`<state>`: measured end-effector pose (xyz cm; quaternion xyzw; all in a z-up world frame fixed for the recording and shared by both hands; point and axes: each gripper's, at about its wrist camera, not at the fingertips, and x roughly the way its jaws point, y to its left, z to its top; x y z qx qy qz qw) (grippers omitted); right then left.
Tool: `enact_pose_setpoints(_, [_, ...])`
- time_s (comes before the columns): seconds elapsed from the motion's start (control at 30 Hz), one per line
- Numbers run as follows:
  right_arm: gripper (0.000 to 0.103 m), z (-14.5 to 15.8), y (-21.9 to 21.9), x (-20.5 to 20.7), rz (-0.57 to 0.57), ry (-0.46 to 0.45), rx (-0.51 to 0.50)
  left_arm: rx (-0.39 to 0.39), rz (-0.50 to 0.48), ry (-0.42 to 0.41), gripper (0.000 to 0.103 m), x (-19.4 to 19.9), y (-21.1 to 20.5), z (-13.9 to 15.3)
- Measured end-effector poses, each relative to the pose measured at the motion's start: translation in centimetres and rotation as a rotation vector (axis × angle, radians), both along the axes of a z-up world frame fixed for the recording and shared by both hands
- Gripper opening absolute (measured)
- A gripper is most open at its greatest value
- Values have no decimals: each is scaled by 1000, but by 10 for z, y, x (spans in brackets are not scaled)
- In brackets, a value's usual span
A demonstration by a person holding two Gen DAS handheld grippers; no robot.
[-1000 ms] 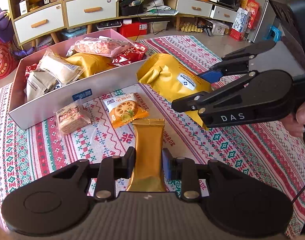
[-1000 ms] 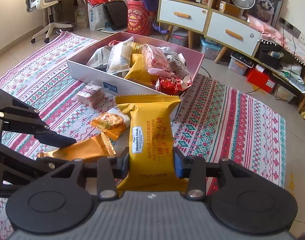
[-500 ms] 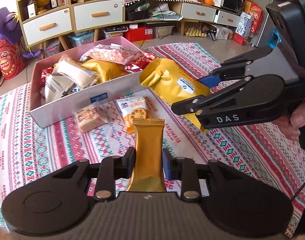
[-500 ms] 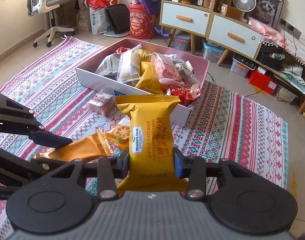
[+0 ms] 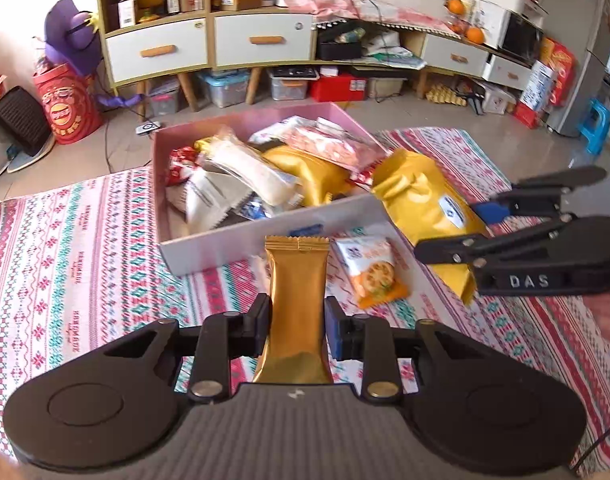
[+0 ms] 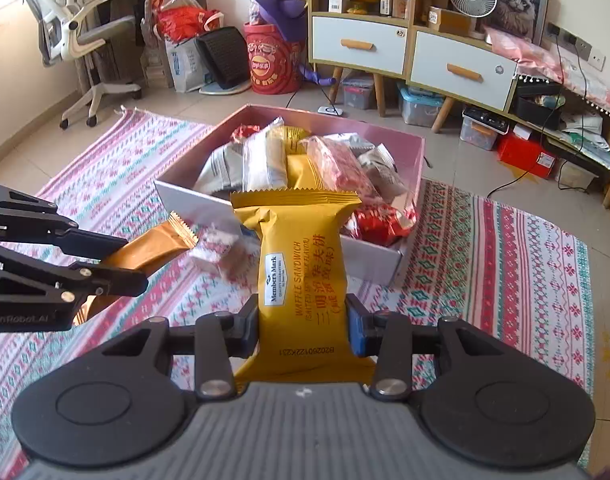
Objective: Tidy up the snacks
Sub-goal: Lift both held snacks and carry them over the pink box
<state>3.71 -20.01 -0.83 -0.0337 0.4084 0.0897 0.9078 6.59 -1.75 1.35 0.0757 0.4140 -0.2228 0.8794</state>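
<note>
A: Gold foil bar — one, clamped in the left claw, held above the rug short of the pink box.

B: Yellow waffle sandwich pack — one, gripped by the right claw, also just before the box.

A: Box: well stocked, perhaps nine packets inside.

B: Outstanding — two in the claws, two loose on the rug: orange cracker packet, small clear packet.
</note>
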Motion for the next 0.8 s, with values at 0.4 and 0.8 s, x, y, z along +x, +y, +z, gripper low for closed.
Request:
enact_pose_setpoints(0.4, [39, -2, 23, 51, -30, -3, 25, 8, 96, -22, 34, 60, 19, 14])
enact_pose_setpoints(0.8, [39, 4, 26, 94, -80, -16, 23, 17, 130, -39, 34, 107, 9, 5])
